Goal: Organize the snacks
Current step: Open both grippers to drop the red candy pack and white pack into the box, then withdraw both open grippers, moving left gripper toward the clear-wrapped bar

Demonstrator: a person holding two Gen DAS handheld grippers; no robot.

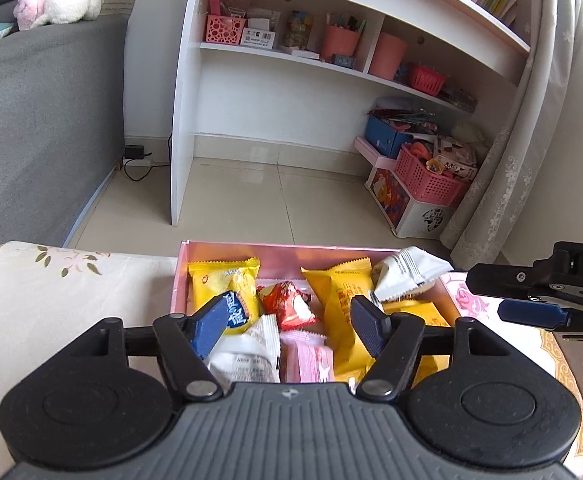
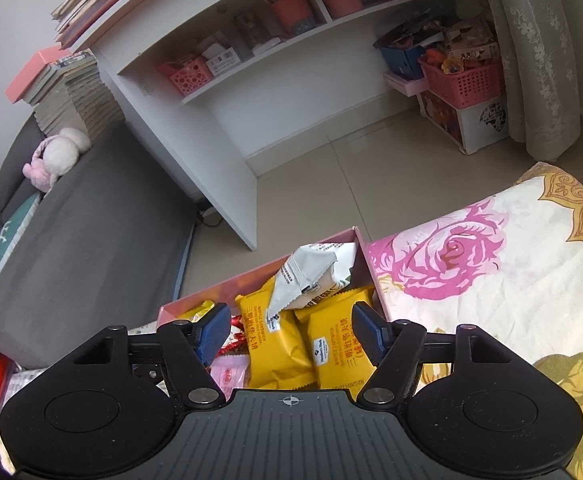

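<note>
We see a shallow pink cardboard box (image 1: 211, 249) resting on a floral bedspread (image 2: 491, 264), filled with crinkled foil snack packets. Yellow packets (image 1: 227, 280) with serrated end seals lie at eleven and one o'clock; a red wrapper (image 1: 287, 304) sits at centre; a white pouch (image 1: 407, 270) leans on the box's rim at two o'clock. A pink packet (image 1: 307, 360) lies nearest us. The left gripper (image 1: 289, 322) hovers over the box, its ribbed blue pads apart, nothing between them. The right gripper (image 2: 291, 330) stands likewise spread above two yellow packets (image 2: 279, 344), gripping none. Beyond the box's far edge at twelve o'clock, bare tiled floor (image 1: 311, 200) runs to a white shelf unit (image 1: 187, 120).
</note>
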